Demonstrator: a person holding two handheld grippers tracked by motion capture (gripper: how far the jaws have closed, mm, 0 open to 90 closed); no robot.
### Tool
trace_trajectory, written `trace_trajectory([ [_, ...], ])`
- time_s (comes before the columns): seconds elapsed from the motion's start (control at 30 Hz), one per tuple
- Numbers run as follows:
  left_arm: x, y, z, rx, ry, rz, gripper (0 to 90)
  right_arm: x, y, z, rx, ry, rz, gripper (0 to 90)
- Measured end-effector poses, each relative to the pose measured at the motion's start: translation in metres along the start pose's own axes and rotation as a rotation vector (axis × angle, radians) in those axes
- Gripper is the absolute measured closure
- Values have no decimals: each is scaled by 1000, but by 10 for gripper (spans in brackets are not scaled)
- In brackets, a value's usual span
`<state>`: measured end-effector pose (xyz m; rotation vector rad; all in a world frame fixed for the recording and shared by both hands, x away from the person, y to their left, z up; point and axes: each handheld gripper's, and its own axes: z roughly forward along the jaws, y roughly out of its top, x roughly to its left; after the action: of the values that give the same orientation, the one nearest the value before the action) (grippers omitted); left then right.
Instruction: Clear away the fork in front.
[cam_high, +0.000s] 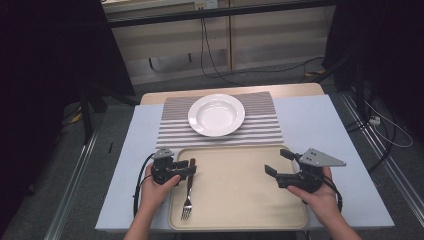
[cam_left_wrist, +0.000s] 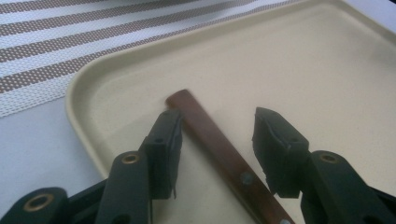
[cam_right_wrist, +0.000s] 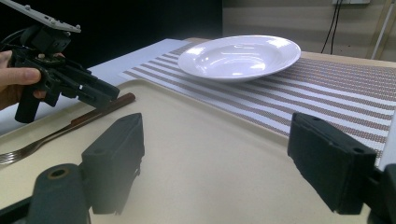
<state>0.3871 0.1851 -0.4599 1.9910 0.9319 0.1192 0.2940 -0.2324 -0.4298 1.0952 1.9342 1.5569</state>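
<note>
Left gripper (cam_high: 187, 167) stands over the tray's (cam_high: 240, 200) left side, jaws apart astride the fork's (cam_high: 188, 192) wooden handle, not clamped. Judged step: taking up the fork; next calls for closing squarely on the handle. Plate (cam_high: 216, 115) sits empty on the striped mat (cam_high: 265, 125) beyond. Right gripper (cam_high: 277, 162) hovers over the tray's right, jaws wide, empty.

Even overhead light leaves the surroundings dark, with soft glare on the glossy white round plate (cam_right_wrist: 240, 56). The near black jaws blur in both gripper views.
</note>
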Motion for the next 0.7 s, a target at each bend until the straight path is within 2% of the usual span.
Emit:
trace_trajectory([
  [0.13,0,0,-4,-21,2,-15,482,-1,0,-2,-1,-4,0,187],
  [0.27,-3,3,-12,-70,-4,-31,427,-1,-1,-4,-1,-12,4,187],
  [0.43,-7,5,-27,-113,-10,-17,337,-2,-2,-6,5,-15,15,187],
  [0.6,-11,4,-42,-160,-17,-7,313,-4,-4,-10,17,-19,22,187],
  [0.7,-12,2,-48,-164,-9,3,293,-5,-4,-11,21,-20,27,187],
])
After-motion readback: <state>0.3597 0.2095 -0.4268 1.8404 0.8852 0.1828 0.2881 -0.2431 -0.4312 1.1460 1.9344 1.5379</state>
